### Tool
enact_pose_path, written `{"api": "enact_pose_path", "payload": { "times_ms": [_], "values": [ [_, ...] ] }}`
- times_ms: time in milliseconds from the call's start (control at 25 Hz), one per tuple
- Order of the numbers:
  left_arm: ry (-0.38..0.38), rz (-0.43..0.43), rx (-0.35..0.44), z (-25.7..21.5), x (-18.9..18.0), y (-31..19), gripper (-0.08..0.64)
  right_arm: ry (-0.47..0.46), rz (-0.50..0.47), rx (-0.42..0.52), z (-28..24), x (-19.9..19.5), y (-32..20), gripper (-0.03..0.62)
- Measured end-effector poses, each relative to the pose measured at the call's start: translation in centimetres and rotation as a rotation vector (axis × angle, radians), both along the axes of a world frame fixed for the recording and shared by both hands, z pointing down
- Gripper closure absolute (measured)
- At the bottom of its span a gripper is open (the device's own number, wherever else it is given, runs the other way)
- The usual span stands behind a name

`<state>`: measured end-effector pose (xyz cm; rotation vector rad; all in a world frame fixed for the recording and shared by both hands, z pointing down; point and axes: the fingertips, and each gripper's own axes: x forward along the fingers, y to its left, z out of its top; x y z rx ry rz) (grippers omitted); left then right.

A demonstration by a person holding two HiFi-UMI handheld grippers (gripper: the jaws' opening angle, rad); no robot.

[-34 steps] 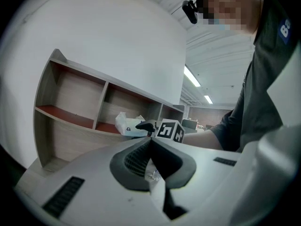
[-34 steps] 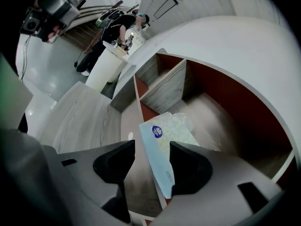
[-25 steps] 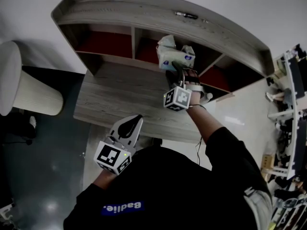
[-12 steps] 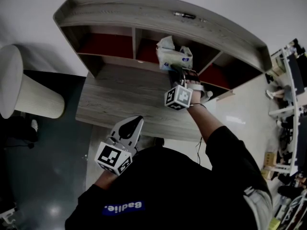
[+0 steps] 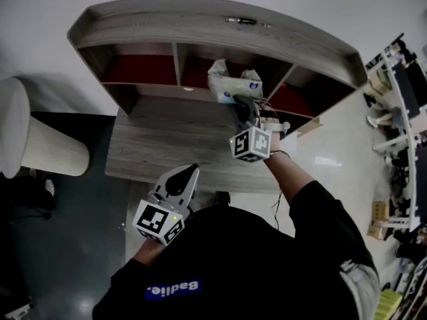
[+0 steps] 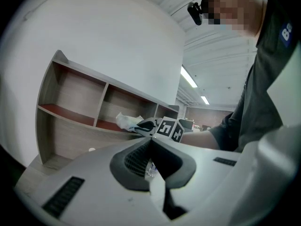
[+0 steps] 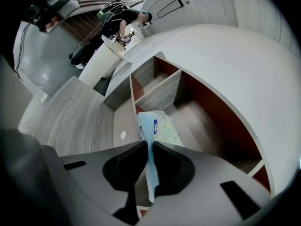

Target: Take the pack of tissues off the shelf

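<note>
**Pack of tissues** (image 5: 233, 85): soft pale wrapper with blue print. It is in the middle compartment of the shelf (image 5: 200, 29), at its front lip, upper centre of the head view. The long axis runs roughly side to side in that view, along the shelf's front, with the crumpled end at upper left and the other end toward the right gripper. In the right gripper view the pack (image 7: 157, 126) sits just above centre, and its thin blue edge hangs down through the jaws.

**Right gripper** (image 5: 241, 107): at the pack's lower right side. Its jaws are closing, already pinching the blue edge (image 7: 149, 147).

**Left gripper** (image 5: 189, 173): low in the frame, well apart from the shelf. Its jaws are together and it holds nothing (image 6: 151, 142).

**Desk** (image 5: 167, 139): grey wood grain, below the shelf.

**Ribbed pale cylinder** (image 5: 47, 145): at the left edge.
</note>
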<state>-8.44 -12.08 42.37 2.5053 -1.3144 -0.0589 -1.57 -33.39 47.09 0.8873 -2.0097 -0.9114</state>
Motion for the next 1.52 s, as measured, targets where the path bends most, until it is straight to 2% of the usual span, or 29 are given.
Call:
{"api": "enact_pose_path", "payload": {
  "times_ms": [400, 680, 1040, 1240, 1360, 1520],
  "values": [
    [0.0, 0.044, 0.012, -0.8, 0.9, 0.2, 0.557, -0.166, -0.074, -0.025, -3.8, 0.4, 5.0, 0.534],
    [-0.002, 0.073, 0.02, -1.1, 1.5, 0.1, 0.558, -0.355, -0.1, -0.132, -6.1, 1.3, 8.0, 0.534],
    [-0.001, 0.1, 0.035, -1.4, 2.1, 0.2, 0.558, -0.542, -0.171, -0.273, -7.1, 1.8, 11.6, 0.534],
    [0.003, 0.106, 0.038, -1.7, 2.3, 0.2, 0.558, -0.657, -0.18, -0.356, -7.0, 1.8, 12.8, 0.534],
    [0.003, 0.109, 0.04, -1.9, 2.3, 0.1, 0.558, -0.703, -0.179, -0.398, -6.8, 1.7, 13.5, 0.534],
    [0.006, 0.104, 0.046, -2.2, 2.0, 0.0, 0.558, -0.72, -0.205, -0.402, -7.3, 1.1, 14.6, 0.534]
  ]
}}
